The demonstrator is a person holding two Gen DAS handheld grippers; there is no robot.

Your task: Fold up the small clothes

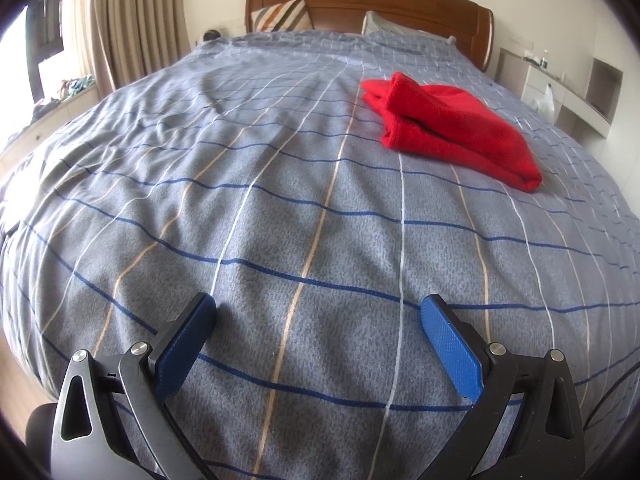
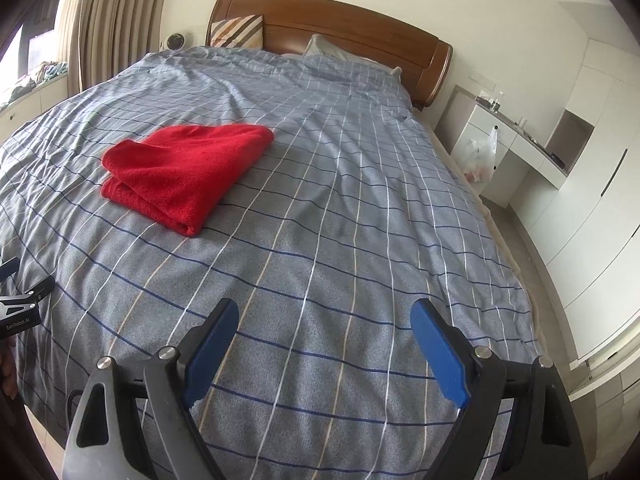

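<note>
A red cloth (image 1: 452,128) lies folded in a thick bundle on the grey checked bedcover (image 1: 280,200). In the left wrist view it is far ahead and to the right; in the right wrist view the cloth (image 2: 184,172) is ahead and to the left on the bedcover (image 2: 360,220). My left gripper (image 1: 318,312) is open and empty above the near part of the bed. My right gripper (image 2: 324,316) is open and empty, also over the near part of the bed. The left gripper's edge (image 2: 20,300) shows at the left border of the right wrist view.
A wooden headboard (image 1: 368,4) and pillows (image 1: 280,16) stand at the far end. Curtains (image 1: 132,20) and a window ledge are to the left. White cabinets (image 2: 580,160), a recessed desk with a plastic bag (image 2: 480,152), and floor lie right of the bed.
</note>
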